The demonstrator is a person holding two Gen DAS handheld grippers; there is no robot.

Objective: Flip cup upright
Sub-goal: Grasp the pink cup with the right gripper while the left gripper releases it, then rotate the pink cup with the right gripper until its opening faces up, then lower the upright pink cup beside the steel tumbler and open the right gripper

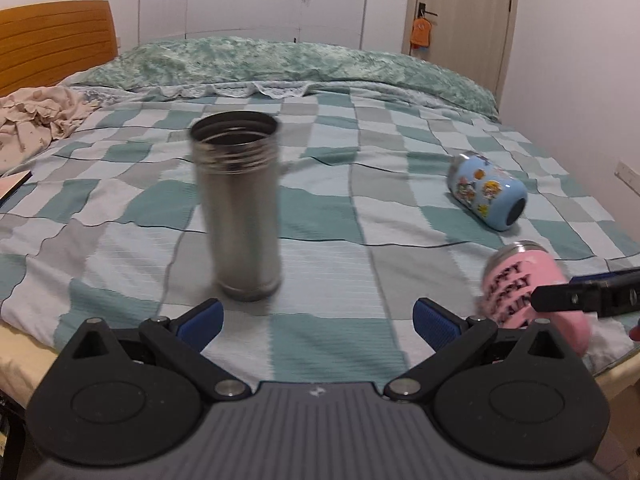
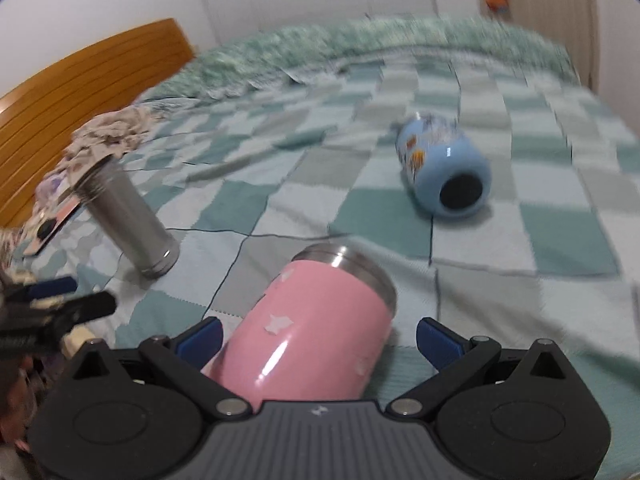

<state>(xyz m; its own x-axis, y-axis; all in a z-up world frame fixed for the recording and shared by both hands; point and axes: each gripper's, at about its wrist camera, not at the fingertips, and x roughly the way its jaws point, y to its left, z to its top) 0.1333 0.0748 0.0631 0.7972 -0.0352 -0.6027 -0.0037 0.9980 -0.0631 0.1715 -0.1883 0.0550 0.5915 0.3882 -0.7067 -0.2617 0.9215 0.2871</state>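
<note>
A steel cup (image 1: 240, 208) stands upright on the checked bed cover, mouth up, just beyond my open, empty left gripper (image 1: 318, 322). It also shows in the right wrist view (image 2: 128, 224). A pink cup (image 2: 312, 328) with a steel rim lies on its side between the wide-open fingers of my right gripper (image 2: 318, 340), which do not touch it. It shows at the right edge of the left wrist view (image 1: 528, 288), with my right gripper's finger (image 1: 584, 296) beside it. A blue cartoon cup (image 1: 486, 192) lies on its side farther back; the right wrist view (image 2: 444, 168) shows it too.
The bed (image 1: 320, 240) has a wooden headboard (image 1: 56, 44) at the left and a green quilt (image 1: 280, 64) at the far side. Crumpled cloth (image 1: 36, 116) lies at the left. The bed's near edge is just under my grippers. A door (image 1: 460, 4) is at the back right.
</note>
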